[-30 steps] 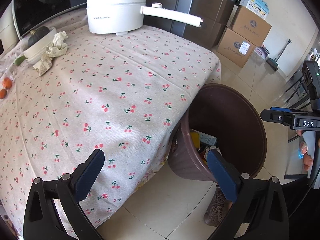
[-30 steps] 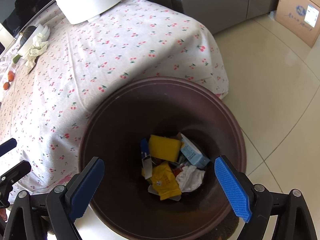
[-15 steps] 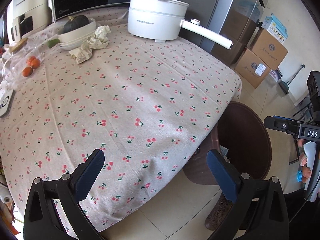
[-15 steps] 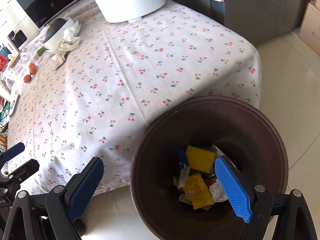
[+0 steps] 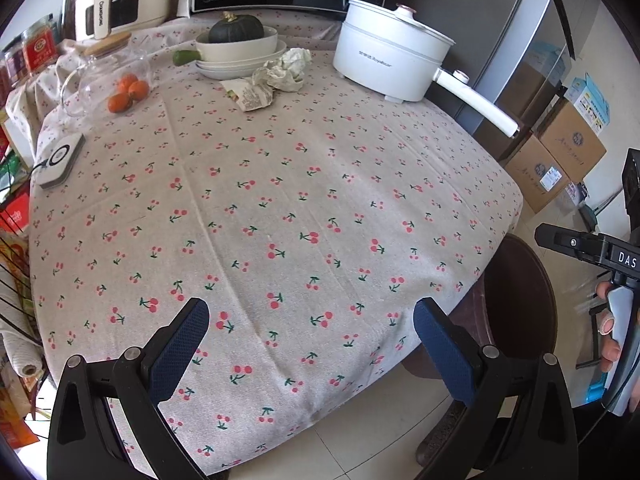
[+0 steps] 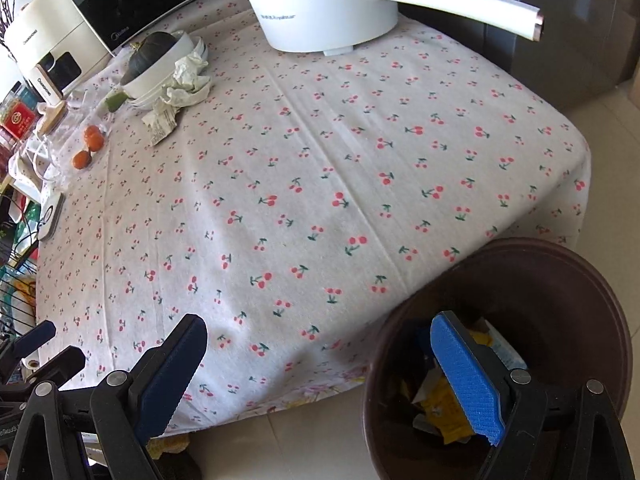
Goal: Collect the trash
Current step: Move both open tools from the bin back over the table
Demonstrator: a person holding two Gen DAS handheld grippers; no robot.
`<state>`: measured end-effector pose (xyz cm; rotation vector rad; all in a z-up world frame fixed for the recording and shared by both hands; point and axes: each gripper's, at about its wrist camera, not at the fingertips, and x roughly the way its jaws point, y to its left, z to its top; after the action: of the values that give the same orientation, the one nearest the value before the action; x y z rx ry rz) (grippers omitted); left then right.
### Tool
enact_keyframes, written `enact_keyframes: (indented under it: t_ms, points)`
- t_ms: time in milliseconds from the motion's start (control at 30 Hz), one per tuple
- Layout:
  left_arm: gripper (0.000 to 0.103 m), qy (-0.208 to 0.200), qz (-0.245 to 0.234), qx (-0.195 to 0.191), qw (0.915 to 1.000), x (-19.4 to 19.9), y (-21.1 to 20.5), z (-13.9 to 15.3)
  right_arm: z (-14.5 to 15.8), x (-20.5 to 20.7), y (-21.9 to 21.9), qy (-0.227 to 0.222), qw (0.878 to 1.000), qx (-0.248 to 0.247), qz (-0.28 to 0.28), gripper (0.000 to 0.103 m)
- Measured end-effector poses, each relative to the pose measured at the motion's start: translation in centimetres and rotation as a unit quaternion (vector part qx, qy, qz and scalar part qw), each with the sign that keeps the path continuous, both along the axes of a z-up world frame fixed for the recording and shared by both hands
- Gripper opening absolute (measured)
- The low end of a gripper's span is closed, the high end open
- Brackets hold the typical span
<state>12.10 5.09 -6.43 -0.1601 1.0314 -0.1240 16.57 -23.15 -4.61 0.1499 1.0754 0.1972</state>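
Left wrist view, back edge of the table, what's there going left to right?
Glass jar → oranges → bowl with the dark squash → crumpled paper → white electric pot.

Crumpled paper (image 5: 286, 70) upper centre on table (image 5: 280, 208), btwn bowl w/ squash (image 5: 237, 43) & electric pot (image 5: 390, 60); trash bin (image 6: 520, 344) lower right, beside table edge.

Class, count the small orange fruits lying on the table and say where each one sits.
3 orange fruits in a cluster near the table's far left: two side by side against the glass jar, one nearer. More may be hidden behind the glass.
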Motion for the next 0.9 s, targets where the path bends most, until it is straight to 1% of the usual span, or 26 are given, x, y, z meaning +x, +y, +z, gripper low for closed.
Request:
enact_keyframes:
  t_ms: [300,400,500,633,767,900]
  points:
    - [0.103,0.001,0.059,0.011,0.9982,1.8,4.7,-0.2,-0.3,2.7,4.5,-0.017,0.999,-0.031,0.022,0.094]
    - [0.103,-0.001,0.068,0.014,0.9976,2.8,5.8,-0.6,-0.5,3.6,6.1,-0.026,0.998,-0.044,0.032,0.094]
    - [0.103,-0.004,0.070,0.030,0.9971,4.2,6.4,-1.2,-0.7,4.7,7.4,-0.034,0.997,-0.052,0.042,0.094]
    - [0.103,0.001,0.059,0.042,0.9973,7.5,6.9,-1.9,-0.8,7.0,8.8,-0.047,0.996,-0.053,0.049,0.094]
    - [0.103,-0.013,0.030,0.052,0.9981,11.6,6.9,-2.2,-1.0,10.3,9.8,-0.052,0.997,-0.036,0.055,0.094]
    - [0.103,-0.020,0.031,0.053,0.9979,16.4,7.3,-3.4,-1.6,14.0,11.2,-0.053,0.995,-0.034,0.078,0.094]
